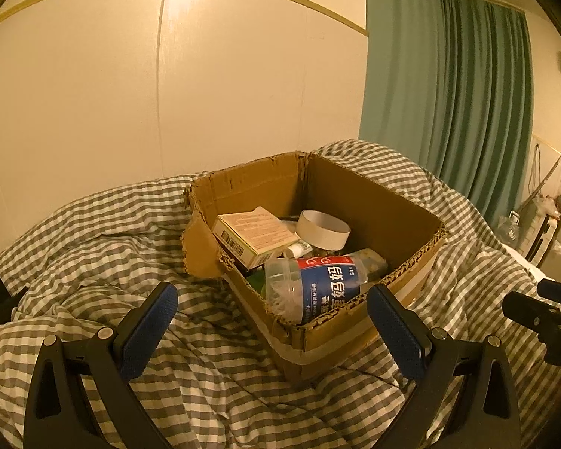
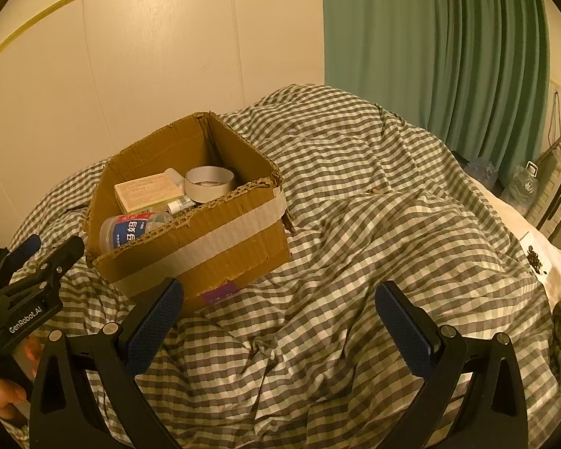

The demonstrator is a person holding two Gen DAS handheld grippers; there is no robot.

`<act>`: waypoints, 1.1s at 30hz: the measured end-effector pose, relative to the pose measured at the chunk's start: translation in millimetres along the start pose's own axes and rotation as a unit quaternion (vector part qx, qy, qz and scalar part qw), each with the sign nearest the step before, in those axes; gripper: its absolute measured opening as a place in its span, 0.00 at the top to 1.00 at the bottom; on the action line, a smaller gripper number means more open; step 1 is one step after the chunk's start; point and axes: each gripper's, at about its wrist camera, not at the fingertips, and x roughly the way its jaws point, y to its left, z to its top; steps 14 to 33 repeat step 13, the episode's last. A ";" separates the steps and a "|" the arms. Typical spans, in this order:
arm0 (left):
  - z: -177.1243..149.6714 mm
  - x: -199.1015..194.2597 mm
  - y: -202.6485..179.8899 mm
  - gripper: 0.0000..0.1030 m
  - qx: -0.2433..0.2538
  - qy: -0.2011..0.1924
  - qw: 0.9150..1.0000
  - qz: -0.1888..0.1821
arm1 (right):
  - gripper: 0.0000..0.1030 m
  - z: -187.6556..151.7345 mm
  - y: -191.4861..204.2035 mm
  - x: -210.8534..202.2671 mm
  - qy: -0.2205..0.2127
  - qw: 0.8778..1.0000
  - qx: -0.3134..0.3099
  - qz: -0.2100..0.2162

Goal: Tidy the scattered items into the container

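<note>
An open cardboard box (image 1: pixel 377 205) (image 2: pixel 220 232) sits on a checked duvet. Inside lie a clear plastic jar with a blue label (image 1: pixel 314 284) (image 2: pixel 131 230), a beige carton (image 1: pixel 256 234) (image 2: pixel 147 191), a white tape roll (image 1: pixel 321 230) (image 2: pixel 209 181) and a small white bottle (image 1: pixel 297 250) (image 2: pixel 179 204). My left gripper (image 1: pixel 273 314) is open with nothing between its fingers, just short of the box's near corner. My right gripper (image 2: pixel 280 310) is open and empty too, over bare duvet to the right of the box. Each gripper shows at the edge of the other's view.
The grey-and-white checked duvet (image 2: pixel 374 224) is rumpled all round the box. A cream wall (image 1: pixel 168 93) rises behind it and green curtains (image 2: pixel 448 45) hang at the right. A person's hand (image 2: pixel 2 393) holds the left gripper's handle. Clutter stands far right (image 1: pixel 542 224).
</note>
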 end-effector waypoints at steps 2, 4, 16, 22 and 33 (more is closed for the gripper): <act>-0.2 1.0 0.5 0.00 0.000 0.003 1.000 0.001 | 0.00 -0.7 -0.2 0.0 0.000 1.000 0.000 0.000; -0.2 1.2 0.1 0.00 0.000 0.003 1.000 -0.002 | 0.00 -0.9 -0.2 0.0 0.000 1.000 0.000 0.000; -0.8 -9.4 -8.2 0.00 0.023 -0.021 0.999 -0.024 | 0.00 -2.2 -1.1 1.8 0.005 1.000 -0.003 -0.002; -0.8 -9.4 -8.2 0.00 0.023 -0.021 0.999 -0.024 | 0.00 -2.2 -1.1 1.8 0.005 1.000 -0.003 -0.002; -0.8 -9.4 -8.2 0.00 0.023 -0.021 0.999 -0.024 | 0.00 -2.2 -1.1 1.8 0.005 1.000 -0.003 -0.002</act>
